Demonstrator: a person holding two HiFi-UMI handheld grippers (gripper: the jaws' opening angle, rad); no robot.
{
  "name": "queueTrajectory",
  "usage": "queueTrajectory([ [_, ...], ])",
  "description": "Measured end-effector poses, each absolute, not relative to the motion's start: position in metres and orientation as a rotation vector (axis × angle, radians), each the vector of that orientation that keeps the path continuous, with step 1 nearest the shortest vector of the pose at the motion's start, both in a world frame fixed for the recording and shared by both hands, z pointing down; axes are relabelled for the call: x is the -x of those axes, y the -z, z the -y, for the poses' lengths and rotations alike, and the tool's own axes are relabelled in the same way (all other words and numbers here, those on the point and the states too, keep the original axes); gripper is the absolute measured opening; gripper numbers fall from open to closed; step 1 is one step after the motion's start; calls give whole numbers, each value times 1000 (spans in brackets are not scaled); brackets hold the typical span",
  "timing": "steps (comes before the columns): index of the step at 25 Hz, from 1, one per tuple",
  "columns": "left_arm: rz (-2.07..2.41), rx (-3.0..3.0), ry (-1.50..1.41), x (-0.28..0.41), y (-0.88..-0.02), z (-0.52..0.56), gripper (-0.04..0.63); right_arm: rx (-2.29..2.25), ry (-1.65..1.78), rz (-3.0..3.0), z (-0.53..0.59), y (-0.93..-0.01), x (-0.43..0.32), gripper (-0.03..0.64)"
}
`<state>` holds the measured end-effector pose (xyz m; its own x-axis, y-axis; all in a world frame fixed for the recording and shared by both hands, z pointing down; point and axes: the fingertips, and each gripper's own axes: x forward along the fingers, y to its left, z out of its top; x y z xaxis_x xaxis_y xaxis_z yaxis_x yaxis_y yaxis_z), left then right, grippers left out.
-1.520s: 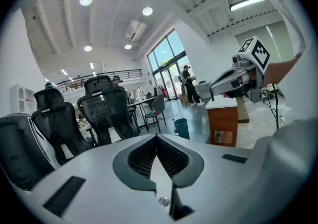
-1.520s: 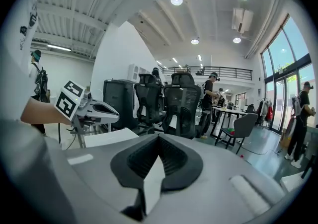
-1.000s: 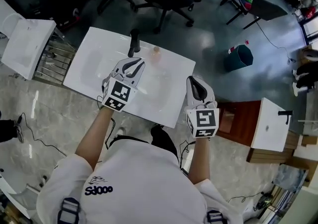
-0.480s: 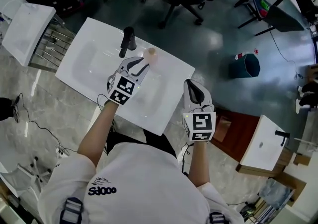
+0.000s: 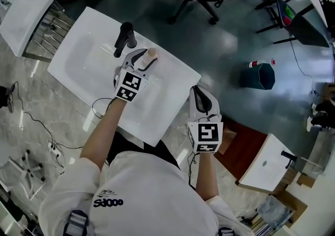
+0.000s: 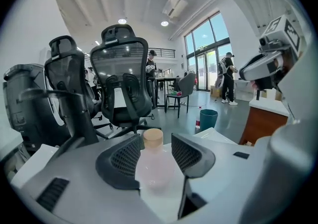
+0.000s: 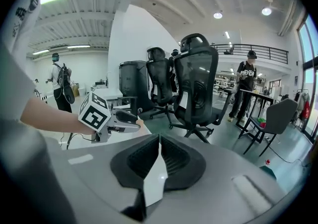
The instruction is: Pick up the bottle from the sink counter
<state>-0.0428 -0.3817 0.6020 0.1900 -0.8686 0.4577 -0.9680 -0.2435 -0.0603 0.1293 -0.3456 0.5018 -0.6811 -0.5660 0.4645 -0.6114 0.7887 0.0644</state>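
Compared with half a second earlier, the left gripper point(image 5: 143, 61) had moved forward over the white rectangular sink counter point(image 5: 84, 65). The small translucent pale-pink bottle with a tan cap point(image 5: 151, 53), which had stood just beyond the tips, now sat between them. The right gripper point(image 5: 199, 92) had kept its place past the counter's right-hand edge, well apart from the bottle.

In the left gripper view, the bottle point(image 6: 154, 164) stood upright on the white surface, its cap rising between the two dark ribbed fingers point(image 6: 120, 157). The left gripper point(image 6: 155, 142) had its fingers spread, one on each side of the bottle and close against its body. Whether the pads pressed on it could not be told. From the head view, the bottle stood just right of the black upright faucet point(image 5: 123, 38).

The right gripper point(image 7: 158, 144) had its fingers pressed together, with nothing between them.
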Motion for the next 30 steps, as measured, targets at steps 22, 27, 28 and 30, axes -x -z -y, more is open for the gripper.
queueTrajectory([
  [22,1894,-2188,-520,43,-628,422,162,-903,-166,2512,363,-509,-139,9],
  [27,1920,-2189,-520,43,-630,421,156,-934,-198,2523,358,-505,-145,9],
  [28,1926,-2186,-522,44,-629,421,155,-941,-199,2524,356,-503,-146,9],
  [30,1934,-2186,-524,44,-628,422,153,-950,-200,2522,354,-502,-149,9],
])
